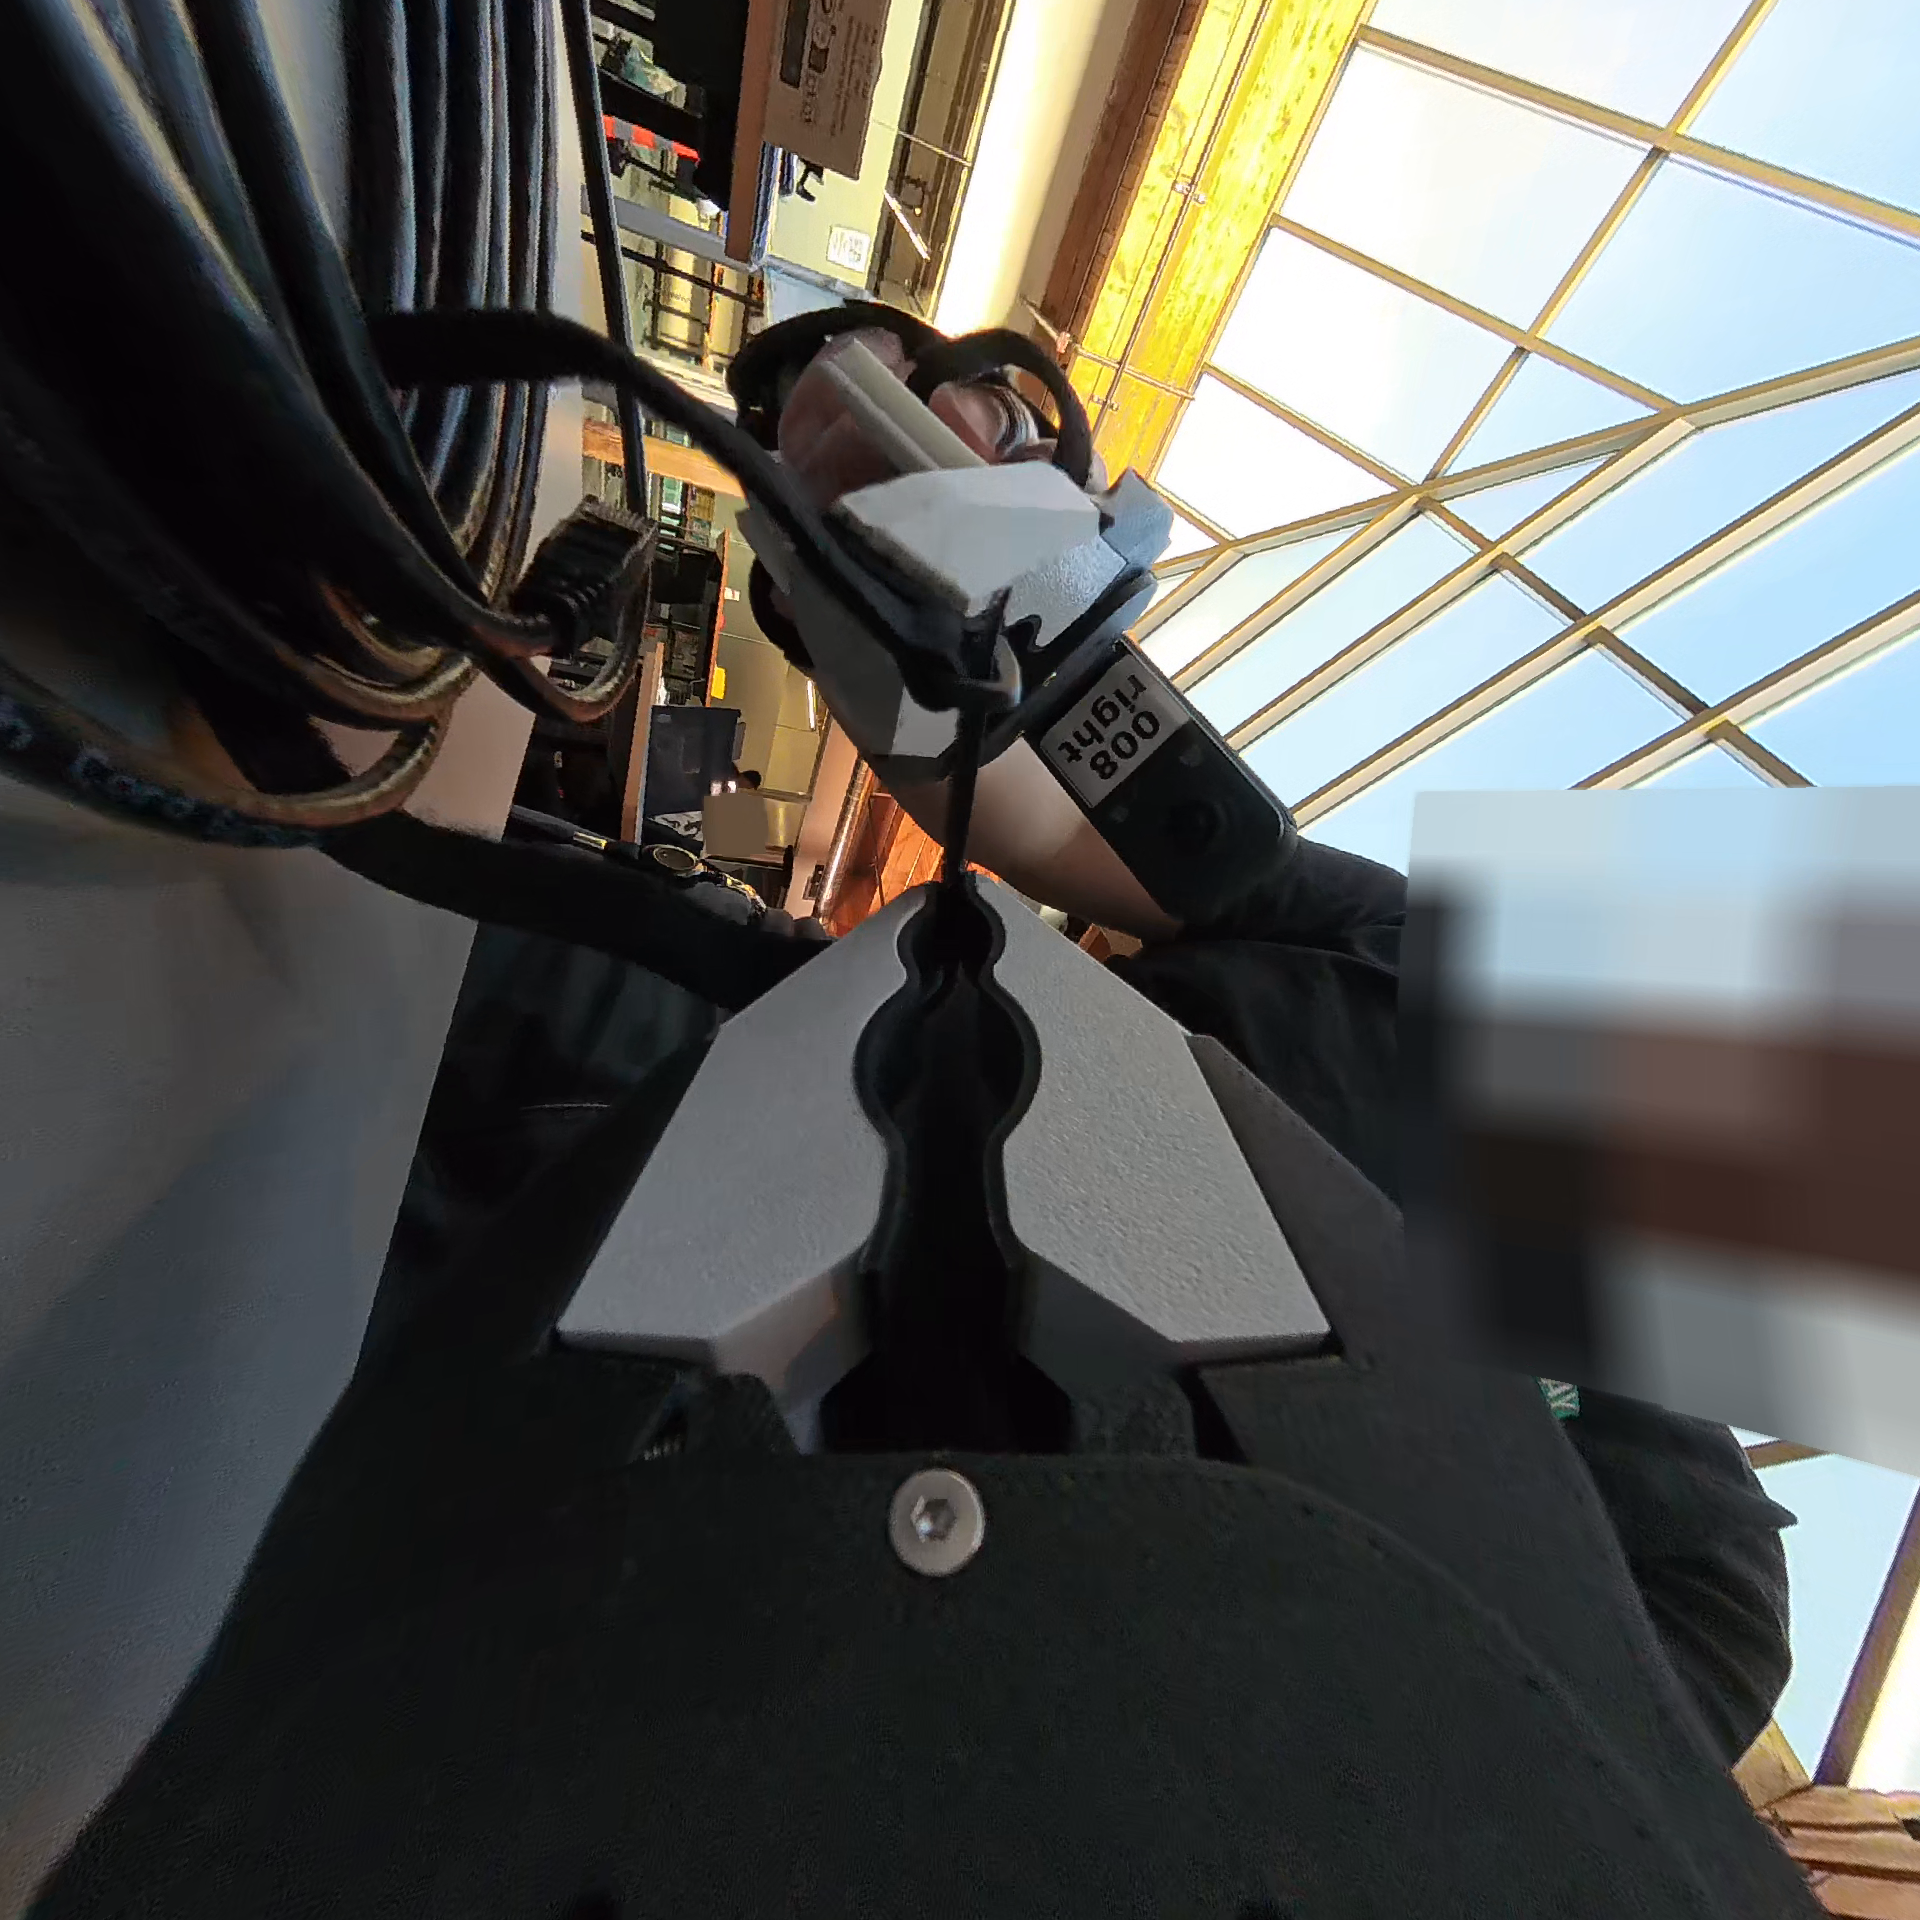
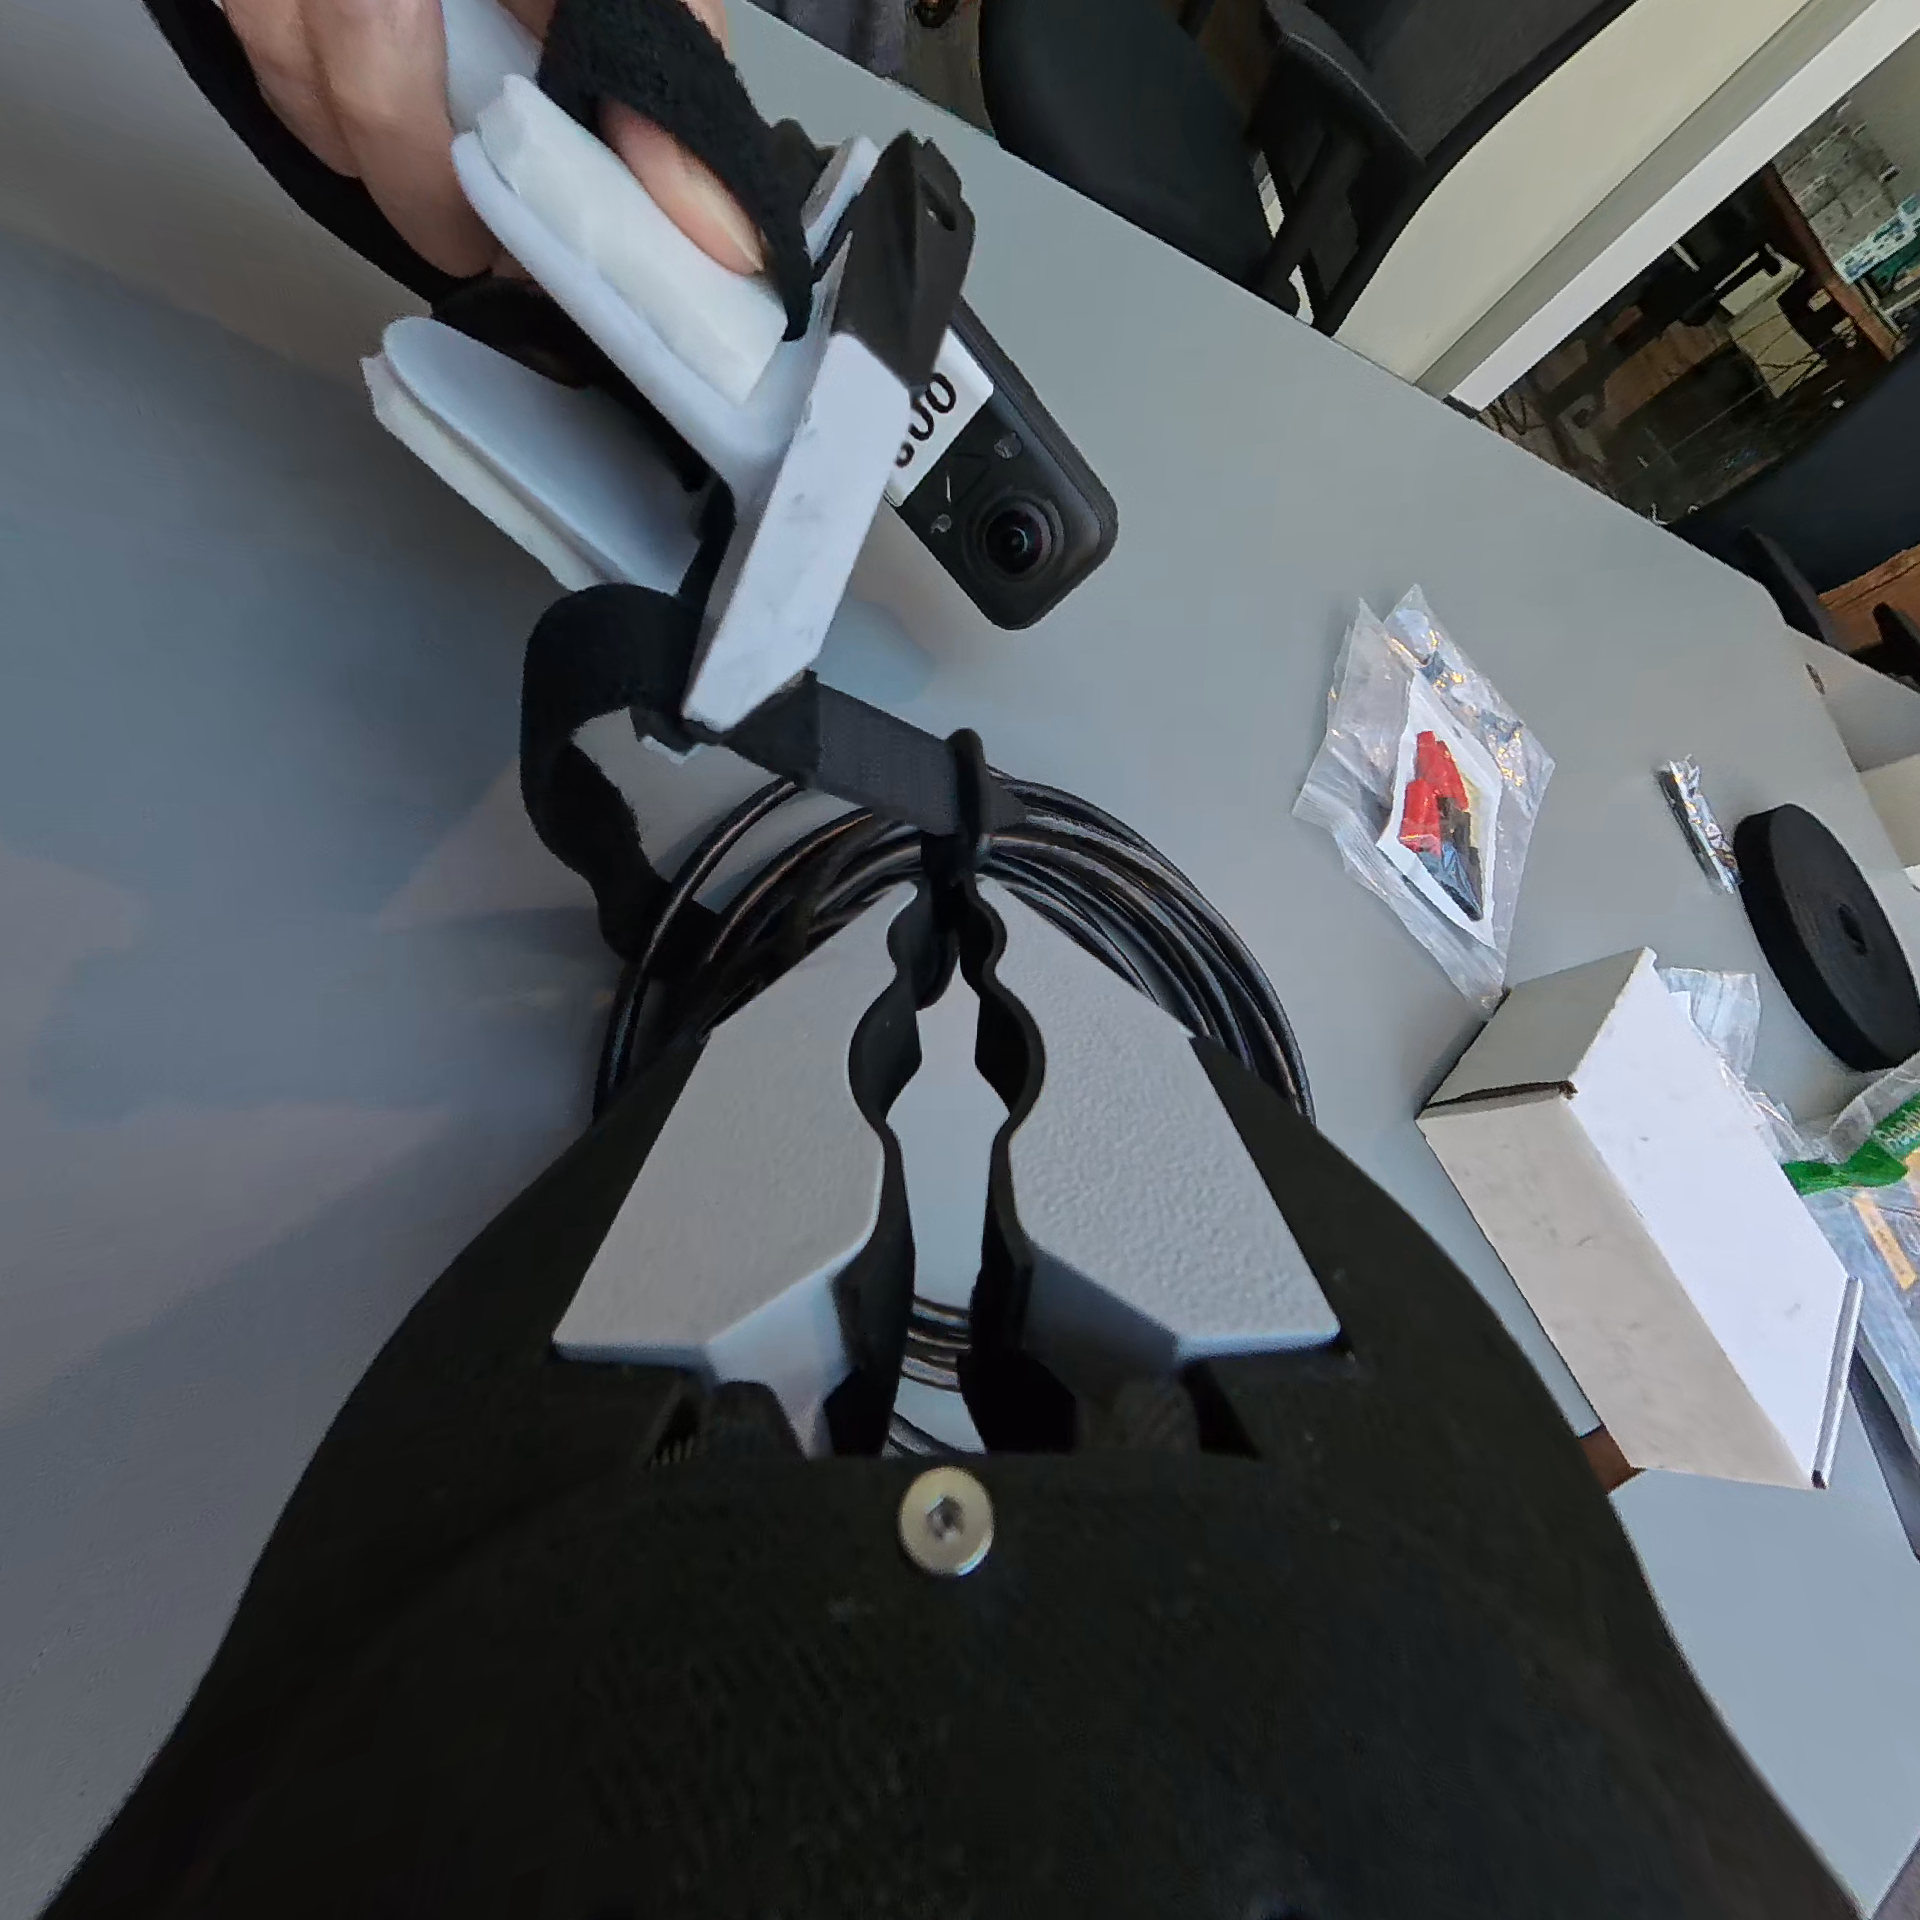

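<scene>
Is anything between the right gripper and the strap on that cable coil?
Nothing visible. The right gripper is already shut on the black strap, right above the cable coil. The left gripper pinches the same strap a little farther along, with only strap between the two.

The left tongs have pale grey fingers with black wavy pads on a black body, and the right tongs are the same in colour. Between the two tongs runs a black strap of woven, fuzzy texture. Just behind the right tongs lies a glossy black cable coil on the light grey desk. To the right of these tongs there is a clear plastic bag with red and black pieces, a white box and a matte black tape roll.
</scene>
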Tool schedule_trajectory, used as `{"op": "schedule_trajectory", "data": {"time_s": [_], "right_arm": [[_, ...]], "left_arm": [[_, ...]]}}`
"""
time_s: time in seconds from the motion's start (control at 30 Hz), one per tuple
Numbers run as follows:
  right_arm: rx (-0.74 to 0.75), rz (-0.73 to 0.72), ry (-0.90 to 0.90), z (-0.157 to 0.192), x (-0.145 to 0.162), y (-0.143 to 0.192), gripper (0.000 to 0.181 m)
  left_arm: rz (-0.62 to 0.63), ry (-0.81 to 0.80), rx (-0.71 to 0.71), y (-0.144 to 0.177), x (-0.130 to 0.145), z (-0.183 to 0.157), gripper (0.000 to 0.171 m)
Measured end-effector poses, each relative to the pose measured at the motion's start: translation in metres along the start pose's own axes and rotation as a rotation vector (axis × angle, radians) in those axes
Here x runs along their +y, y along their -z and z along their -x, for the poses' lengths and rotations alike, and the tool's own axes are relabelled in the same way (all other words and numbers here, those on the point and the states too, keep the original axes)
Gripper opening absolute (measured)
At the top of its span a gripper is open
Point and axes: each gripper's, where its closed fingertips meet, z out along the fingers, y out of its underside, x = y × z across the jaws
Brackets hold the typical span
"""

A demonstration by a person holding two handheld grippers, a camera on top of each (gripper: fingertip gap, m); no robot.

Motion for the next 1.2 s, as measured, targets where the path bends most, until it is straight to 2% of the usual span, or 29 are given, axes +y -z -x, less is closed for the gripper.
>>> {"op": "schedule_trajectory", "data": {"time_s": [0.1, 0.27, 0.33, 0.43, 0.63, 0.7, 0.8, 0.87, 0.93, 0.97, 1.0, 1.07, 1.13, 1.2], "right_arm": [[-0.03, -0.009, 0.007, 0.006, -0.003, 0.0, 0.001], [-0.104, -0.015, -0.11, 0.012, -0.004, 0.0, 0.001], [-0.186, 0.005, -0.231, 0.016, 0.0, 0.001, 0.002], [-0.31, -0.019, -0.446, 0.013, -0.004, 0.006, 0.023], [-0.729, -0.065, -1.026, 0.007, -0.008, 0.016, 0.033], [-0.785, -0.112, -1.13, -0.002, -0.012, 0.017, 0.029], [-0.824, -0.076, -1.252, -0.006, -0.005, 0.01, 0.03], [-0.924, -0.087, -1.361, -0.006, -0.01, 0.01, 0.023], [-1.033, -0.132, -1.458, -0.011, -0.02, 0.014, 0.0], [-1.074, -0.142, -1.488, -0.013, -0.024, 0.016, 0.0], [-1.085, -0.143, -1.485, -0.013, -0.025, 0.018, 0.0], [-1.01, -0.099, -1.396, -0.012, -0.019, 0.017, 0.0], [-0.95, -0.082, -1.35, -0.017, -0.017, 0.016, 0.0], [-0.904, -0.098, -1.353, -0.028, -0.019, 0.016, 0.0]], "left_arm": [[-0.024, -0.011, -0.016, 0.002, -0.005, 0.002, 0.0], [-0.062, -0.099, -0.097, 0.002, -0.013, 0.009, 0.0], [-0.067, -0.13, -0.117, 0.002, -0.013, 0.011, 0.0], [-0.071, -0.142, -0.13, 0.001, -0.014, 0.014, 0.0], [-0.081, -0.175, -0.12, 0.0, -0.019, 0.009, 0.0], [-0.068, -0.184, -0.146, 0.0, -0.019, 0.011, 0.0], [-0.062, -0.195, -0.149, -0.001, -0.02, 0.01, 0.0], [-0.055, -0.21, -0.154, -0.002, -0.02, 0.01, 0.0], [-0.047, -0.219, -0.166, -0.002, -0.02, 0.01, 0.0], [-0.045, -0.22, -0.164, -0.003, -0.02, 0.009, 0.0], [-0.045, -0.219, -0.162, -0.003, -0.02, 0.009, 0.0], [-0.029, -0.224, -0.148, -0.005, -0.018, 0.006, 0.0], [-0.024, -0.233, -0.149, -0.004, -0.018, 0.003, 0.014], [-0.045, -0.281, -0.215, 0.005, -0.019, 0.002, 0.02]]}}
